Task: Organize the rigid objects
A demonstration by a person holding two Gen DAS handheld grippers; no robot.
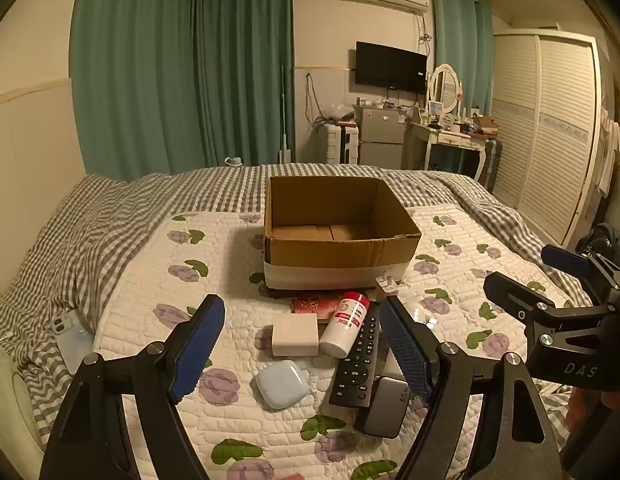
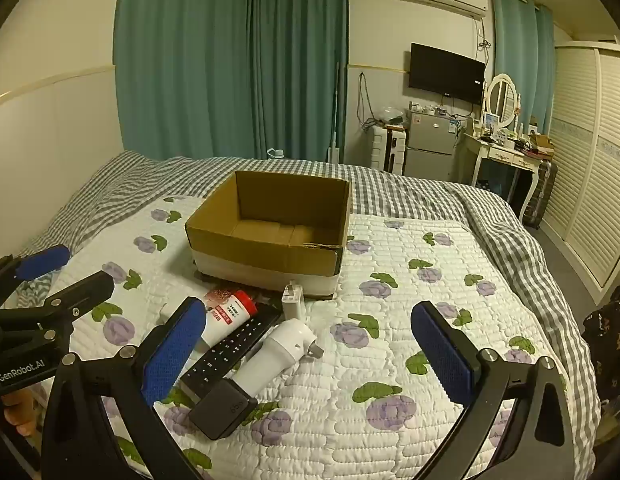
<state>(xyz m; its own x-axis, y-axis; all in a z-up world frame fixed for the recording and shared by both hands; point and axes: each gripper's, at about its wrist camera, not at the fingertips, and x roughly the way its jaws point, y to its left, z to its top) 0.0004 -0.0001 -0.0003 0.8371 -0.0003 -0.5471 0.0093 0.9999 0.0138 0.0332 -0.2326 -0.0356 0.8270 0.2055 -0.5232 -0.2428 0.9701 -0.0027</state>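
Grippers sit low over the quilted bed cover (image 2: 389, 280), both aimed toward the cardboard box (image 1: 341, 248), side by side.

Left gripper (image 1: 302, 344): jaws spread wide, blue pads clear of everything, nothing held. Between its fingers, on the near side of the box, lies the cluster of items. A white rectangular block (image 1: 294, 334) lies nearest the left finger. A white bottle with a red cap (image 1: 345, 326) lies on its side just beside the block, cap toward the box. A black remote control (image 1: 359, 360) lies along the bottle's right side. A pale blue earbud case (image 1: 281, 384) sits in front of the block, farther from the box. A dark power adapter (image 1: 383, 406) touches the near end of the remote. A reddish flat packet (image 1: 313, 306) lies between the bottle and the box.

Right gripper (image 2: 308, 350): jaws equally wide apart, empty, touching nothing. A white charger with plug prongs (image 2: 282, 350) lies between its fingers, beside the remote control (image 2: 230, 354). A small white plug (image 2: 292, 300) stands just before the box's front wall (image 2: 266, 256). Box interior shows bare cardboard.
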